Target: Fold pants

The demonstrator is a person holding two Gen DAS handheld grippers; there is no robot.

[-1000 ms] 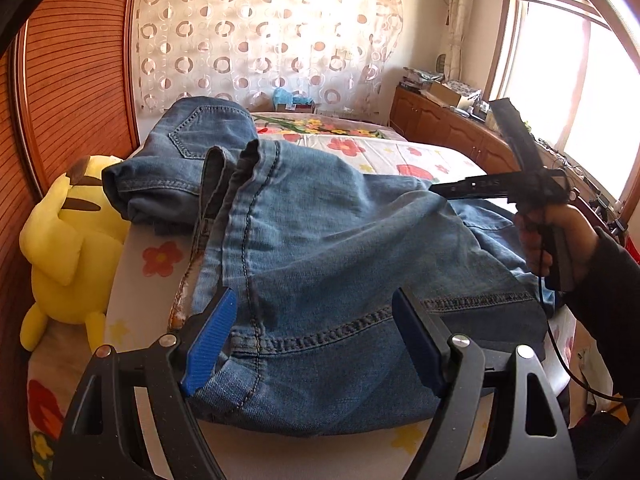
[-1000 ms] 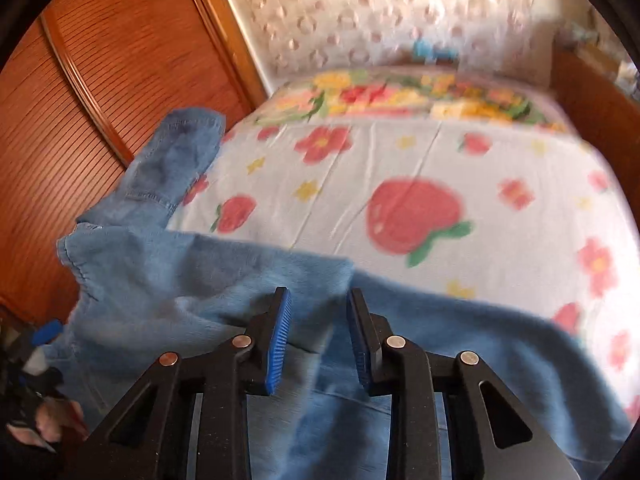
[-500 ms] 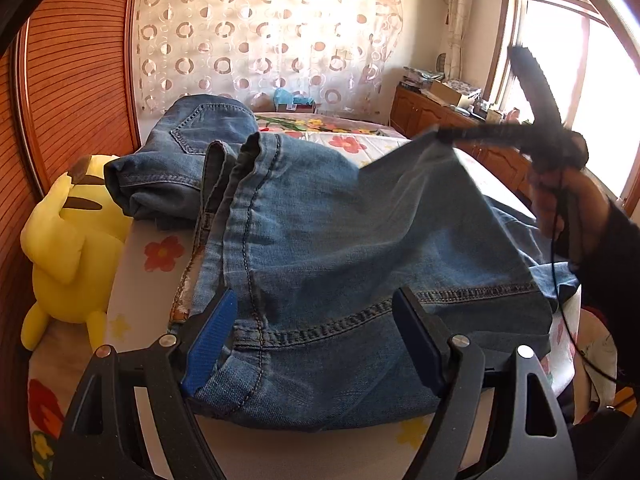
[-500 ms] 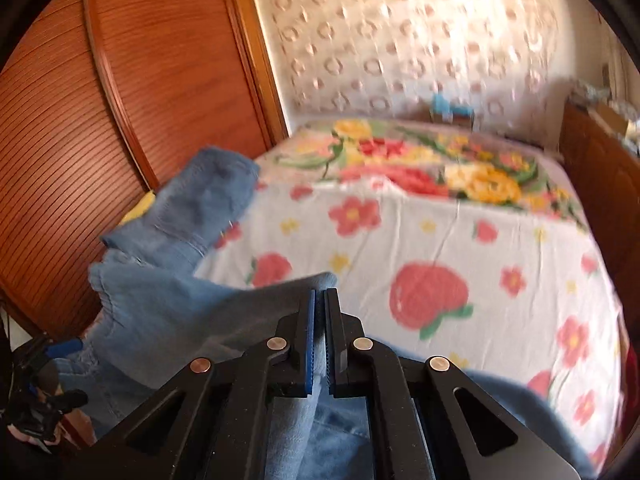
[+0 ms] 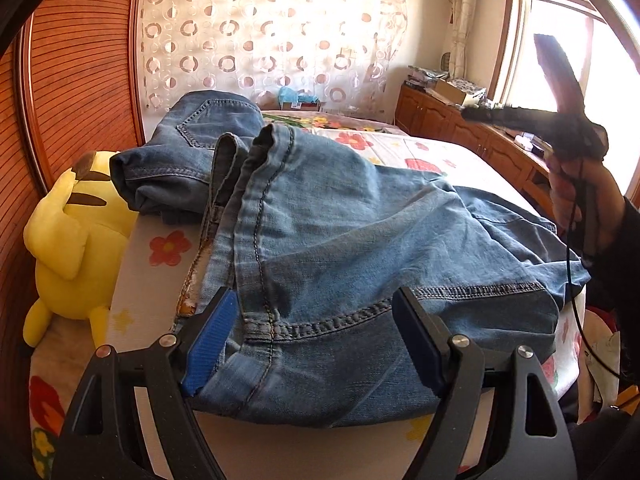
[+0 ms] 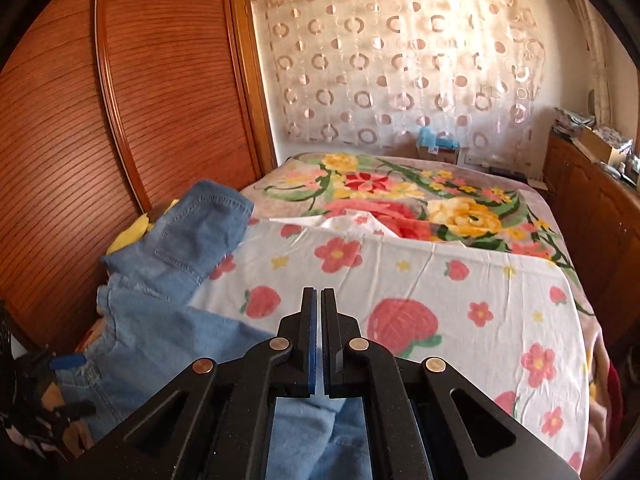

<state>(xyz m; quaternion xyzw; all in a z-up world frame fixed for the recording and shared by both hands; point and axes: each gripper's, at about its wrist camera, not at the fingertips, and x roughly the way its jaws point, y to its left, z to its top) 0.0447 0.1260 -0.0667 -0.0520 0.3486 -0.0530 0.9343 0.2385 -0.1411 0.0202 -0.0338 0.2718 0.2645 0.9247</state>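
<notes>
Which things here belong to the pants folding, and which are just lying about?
Part of the job:
jeans on the bed
left gripper, open over the hem
right gripper, shut, raised off the jeans

Lying about:
yellow plush beside the bed
second jeans
blue item by the curtain
boxes on the cabinet

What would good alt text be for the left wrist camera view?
Blue jeans lie spread on a floral bed, with the open left gripper straddling their near hem. A yellow plush toy sits at left; the right gripper hangs raised at right.
</notes>
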